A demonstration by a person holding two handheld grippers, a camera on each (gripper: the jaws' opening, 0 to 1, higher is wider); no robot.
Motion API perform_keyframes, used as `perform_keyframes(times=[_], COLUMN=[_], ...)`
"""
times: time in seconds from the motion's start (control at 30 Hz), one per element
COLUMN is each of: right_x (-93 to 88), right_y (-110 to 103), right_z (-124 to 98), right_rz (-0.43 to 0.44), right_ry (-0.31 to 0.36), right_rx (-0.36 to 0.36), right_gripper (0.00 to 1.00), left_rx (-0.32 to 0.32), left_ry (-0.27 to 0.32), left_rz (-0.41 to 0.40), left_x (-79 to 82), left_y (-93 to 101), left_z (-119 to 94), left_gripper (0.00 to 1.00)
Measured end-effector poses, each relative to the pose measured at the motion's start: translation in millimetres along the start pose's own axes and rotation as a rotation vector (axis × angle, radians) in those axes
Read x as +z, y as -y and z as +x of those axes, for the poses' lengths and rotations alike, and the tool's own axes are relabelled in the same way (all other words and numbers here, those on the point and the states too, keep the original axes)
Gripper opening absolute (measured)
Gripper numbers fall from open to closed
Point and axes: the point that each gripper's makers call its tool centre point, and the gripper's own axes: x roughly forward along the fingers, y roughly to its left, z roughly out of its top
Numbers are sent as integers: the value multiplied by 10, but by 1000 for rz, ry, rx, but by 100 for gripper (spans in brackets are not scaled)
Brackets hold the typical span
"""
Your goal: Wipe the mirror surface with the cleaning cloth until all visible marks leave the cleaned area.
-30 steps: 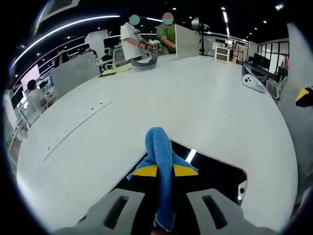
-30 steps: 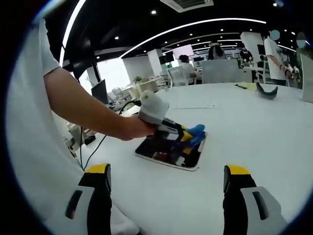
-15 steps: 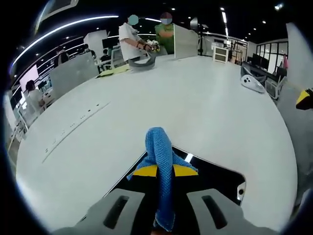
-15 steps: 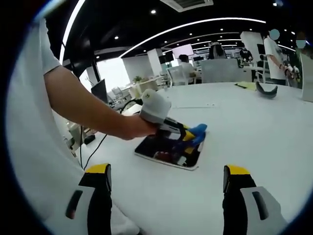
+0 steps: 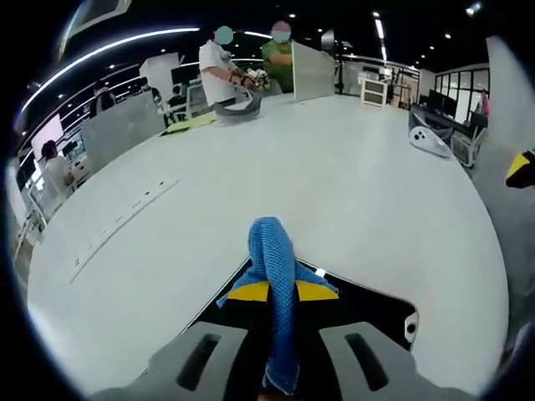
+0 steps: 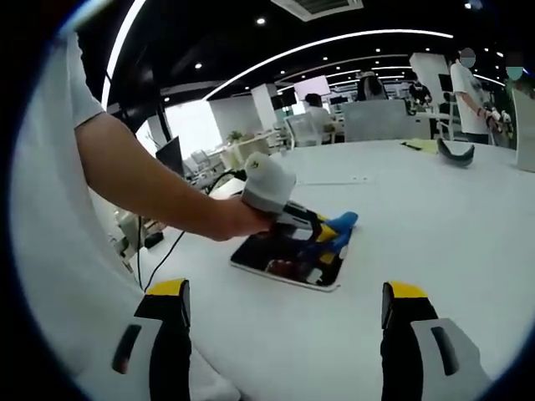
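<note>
The left gripper point(image 5: 280, 292) is clamped on a blue knitted cleaning cloth point(image 5: 274, 276), which stands up between its yellow-tipped jaws. The cloth rests on the far part of a flat rectangular mirror with a dark reflecting surface point(image 5: 368, 305), and this mirror lies on the wide white worktop point(image 5: 334, 167). In the right gripper view the mirror point(image 6: 288, 266) lies near the worktop edge, with the cloth point(image 6: 341, 225) at its far corner and a person's hand point(image 6: 230, 219) holding the left gripper point(image 6: 330, 230) above it. The right gripper point(image 6: 284, 313) hangs above the worktop point(image 6: 435, 217), near the mirror, with its jaws wide apart and nothing between them.
</note>
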Motion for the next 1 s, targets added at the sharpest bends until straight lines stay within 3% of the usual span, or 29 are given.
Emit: perform_keyframes(times=[1.0], right_x=[-22], right_y=[42], right_z=[-14], right_rz=[17], right_ry=[9], right_rx=[-9], right_gripper=[94], left_rx=[-23], left_ry=[-3], left_rz=[45], left_x=[85], left_y=[125], left_z=[91], left_gripper=[7])
